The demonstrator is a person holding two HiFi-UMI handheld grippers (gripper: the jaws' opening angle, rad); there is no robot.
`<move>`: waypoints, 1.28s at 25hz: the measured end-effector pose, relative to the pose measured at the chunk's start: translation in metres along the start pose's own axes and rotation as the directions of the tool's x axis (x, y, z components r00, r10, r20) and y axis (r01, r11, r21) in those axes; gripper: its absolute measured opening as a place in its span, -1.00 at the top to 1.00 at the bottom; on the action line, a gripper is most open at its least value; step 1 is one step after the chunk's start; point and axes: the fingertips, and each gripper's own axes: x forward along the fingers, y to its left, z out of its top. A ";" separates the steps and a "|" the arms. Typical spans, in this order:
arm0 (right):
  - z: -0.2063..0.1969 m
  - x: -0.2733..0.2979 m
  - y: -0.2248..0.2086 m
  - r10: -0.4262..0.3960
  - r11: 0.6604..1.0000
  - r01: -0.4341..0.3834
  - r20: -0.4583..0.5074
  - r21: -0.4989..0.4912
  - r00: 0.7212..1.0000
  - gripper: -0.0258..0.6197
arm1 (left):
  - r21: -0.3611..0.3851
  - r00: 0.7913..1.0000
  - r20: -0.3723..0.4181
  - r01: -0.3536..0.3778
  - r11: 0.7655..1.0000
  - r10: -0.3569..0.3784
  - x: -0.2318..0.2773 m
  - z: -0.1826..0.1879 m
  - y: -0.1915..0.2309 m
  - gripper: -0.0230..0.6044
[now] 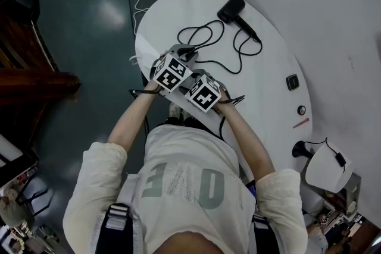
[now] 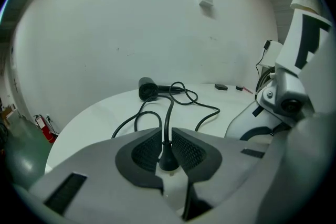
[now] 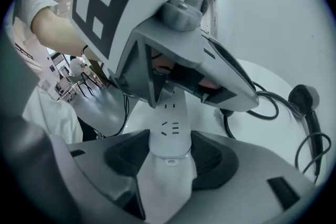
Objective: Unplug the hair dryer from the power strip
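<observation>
Left gripper view: the hair dryer's black plug (image 2: 168,159) stands upright in the white power strip (image 3: 169,128) and looks still seated. The left tool (image 2: 167,136) is pinching its tapered neck, just where the cord (image 2: 169,107) leaves it. The hold sits on the plug body rather than on the lead, apparently so that a pull would work on the socket and not strain the wire.

Right gripper view: the right tool (image 3: 169,157) is pressed onto the strip across its width at the near end, probably to keep it down against that pull. The two tools sit close together at the near left part of the desk (image 1: 268,68).

The cord runs away from them in loose loops to the hair dryer (image 1: 232,9), which lies on its side at the far edge, well apart from both tools. That slack suggests nothing will tug the dryer.

The desk is white with a rounded far end. A small black box (image 1: 292,81) and a red pen (image 1: 300,122) lie along its right side. A plain pale wall (image 2: 131,18) rises behind the desk, and a dark, glossy floor (image 1: 89,15) lies to the left.
</observation>
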 end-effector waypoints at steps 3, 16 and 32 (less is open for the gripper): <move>0.000 0.000 0.000 -0.001 1.000 0.001 0.000 0.001 1.000 0.15 | -0.025 0.999 0.026 0.024 0.999 -0.023 0.000 0.003 -0.003 0.54; 0.000 0.001 0.000 0.006 1.000 -0.006 0.012 0.005 1.000 0.15 | -0.105 0.991 0.125 -0.034 0.994 0.047 -0.024 0.031 0.012 0.47; 0.022 -0.036 -0.017 -0.019 0.997 0.011 0.100 0.071 0.995 0.08 | -0.180 0.894 0.357 -0.218 0.959 0.270 -0.113 0.114 0.051 0.92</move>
